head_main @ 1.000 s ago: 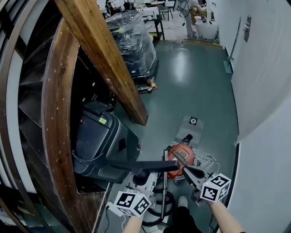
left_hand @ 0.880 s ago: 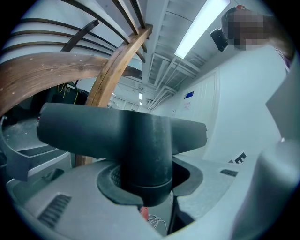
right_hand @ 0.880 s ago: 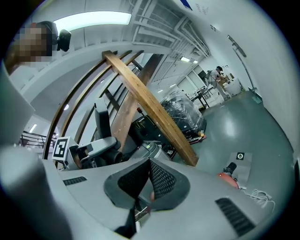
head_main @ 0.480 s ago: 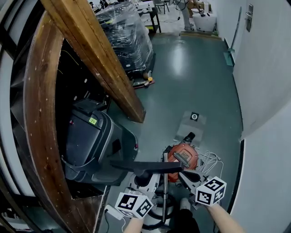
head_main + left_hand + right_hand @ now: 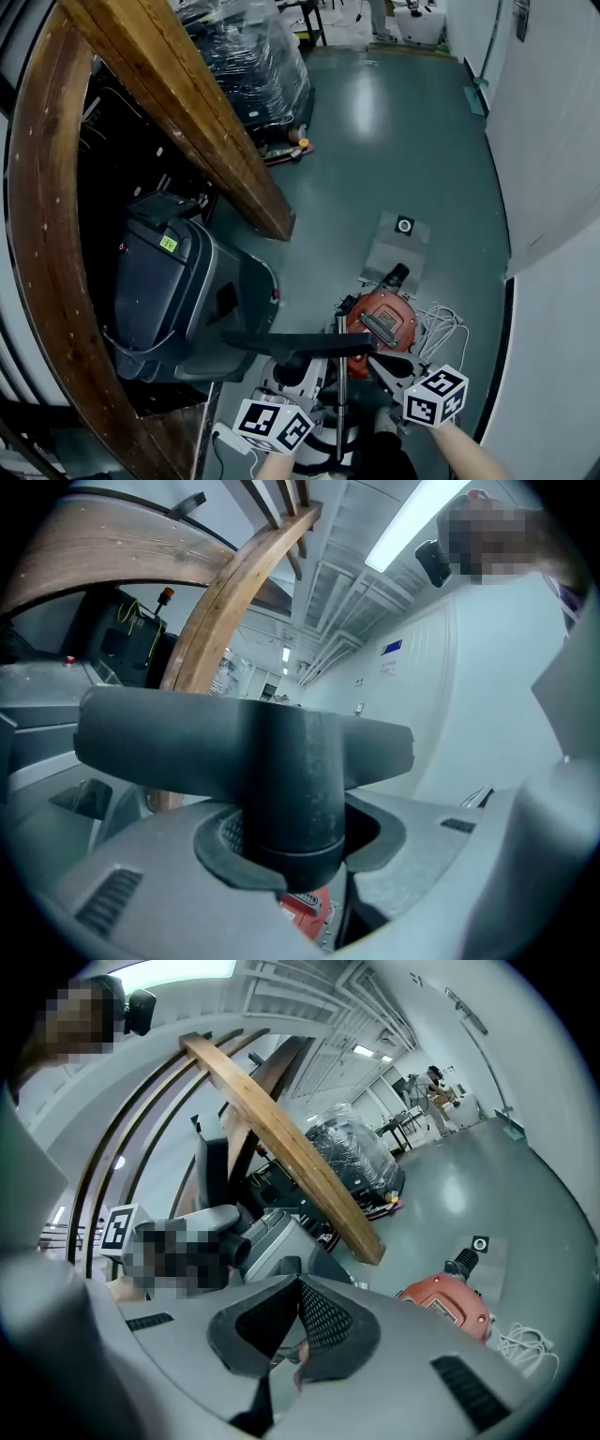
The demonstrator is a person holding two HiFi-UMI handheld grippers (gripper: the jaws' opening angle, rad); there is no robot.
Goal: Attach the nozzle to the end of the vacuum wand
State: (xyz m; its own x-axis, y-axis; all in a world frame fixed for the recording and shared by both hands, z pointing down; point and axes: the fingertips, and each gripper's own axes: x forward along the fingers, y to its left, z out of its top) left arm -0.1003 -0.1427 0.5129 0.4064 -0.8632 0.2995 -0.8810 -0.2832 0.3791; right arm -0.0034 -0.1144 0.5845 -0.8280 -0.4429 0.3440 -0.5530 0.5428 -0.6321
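Note:
In the head view my left gripper (image 5: pixel 295 367) is shut on the neck of a black T-shaped nozzle (image 5: pixel 300 343), whose bar lies crosswise above the vacuum. In the left gripper view the nozzle (image 5: pixel 281 752) fills the middle, its neck standing between the pads of the left gripper (image 5: pixel 291 860). A chrome wand (image 5: pixel 339 394) runs straight down the picture just right of the neck. My right gripper (image 5: pixel 375 360) is shut with nothing seen in it, its tips close to the wand's right side. The red vacuum body (image 5: pixel 380 319) sits on the floor behind. The right gripper (image 5: pixel 298 1324) view also shows the vacuum (image 5: pixel 441 1302).
A slanted wooden beam (image 5: pixel 197 122) and a dark grey machine (image 5: pixel 169 281) crowd the left. A plastic-wrapped pallet (image 5: pixel 248 56) stands far back. A white wall (image 5: pixel 553 141) bounds the right. White cable (image 5: pixel 441 323) lies beside the vacuum, and a grey mat (image 5: pixel 398 239) beyond it.
Both grippers have come down together, the left one carrying the nozzle lower toward the vacuum. Neither pair of jaws has changed.

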